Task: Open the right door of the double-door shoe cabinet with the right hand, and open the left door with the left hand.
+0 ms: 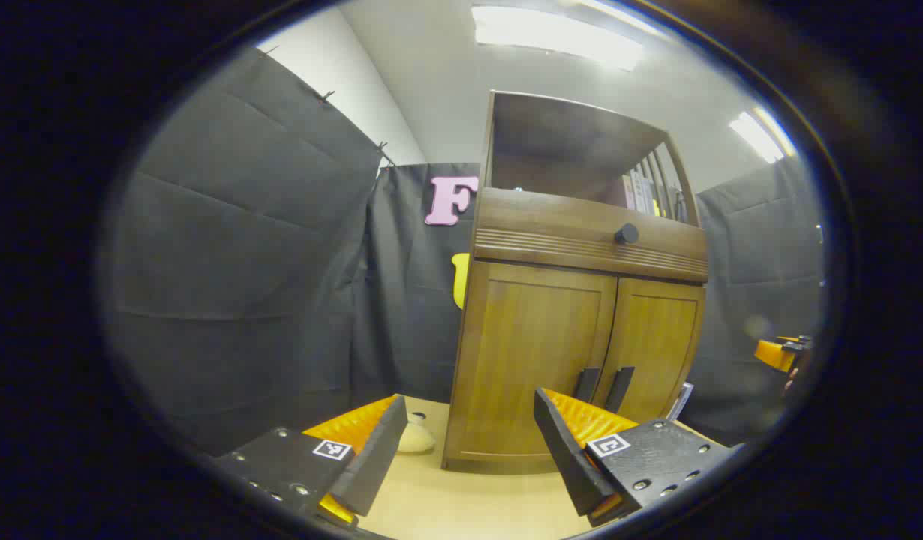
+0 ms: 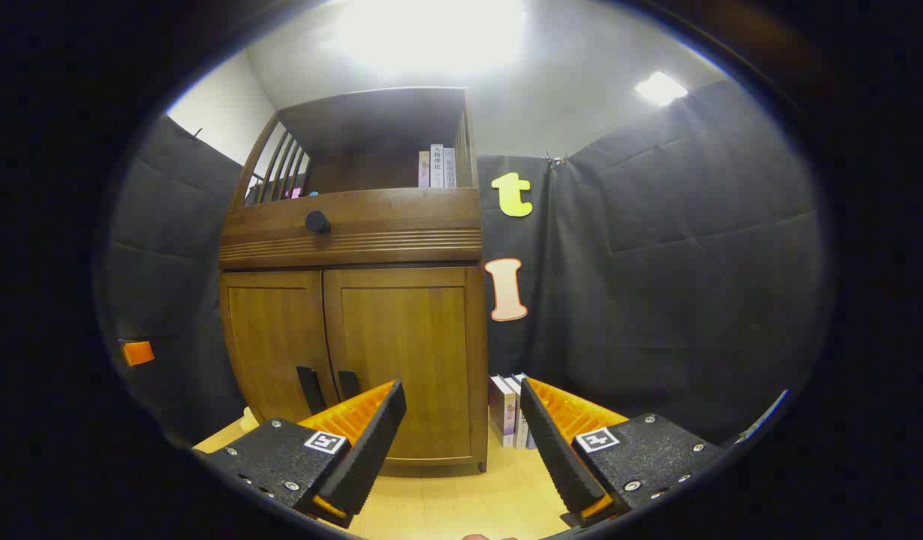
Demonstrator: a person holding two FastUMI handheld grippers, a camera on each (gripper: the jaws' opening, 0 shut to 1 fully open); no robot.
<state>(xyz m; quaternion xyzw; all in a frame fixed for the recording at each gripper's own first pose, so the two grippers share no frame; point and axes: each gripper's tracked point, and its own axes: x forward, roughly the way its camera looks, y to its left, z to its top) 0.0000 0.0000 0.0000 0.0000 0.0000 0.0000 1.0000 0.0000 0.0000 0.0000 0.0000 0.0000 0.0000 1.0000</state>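
Shoe cabinet [image 1: 581,330] stands ahead of both claws, both doors closed. Left claw [image 1: 469,450] released, fingers spread, left door [image 1: 533,360] ahead and slightly right of it. Right claw [image 2: 461,442] released, right door [image 2: 405,360] just ahead, slightly left; books [image 2: 510,412] beyond its fingers.

The left gripper [image 1: 465,450] holds its two black-and-orange fingers [image 1: 375,454] spread wide apart, with nothing between them. The right gripper [image 2: 461,442] is likewise spread wide, its fingers [image 2: 555,450] pressing on nothing. In the left gripper view, an orange part of the right gripper [image 1: 780,352] shows at the far right edge.
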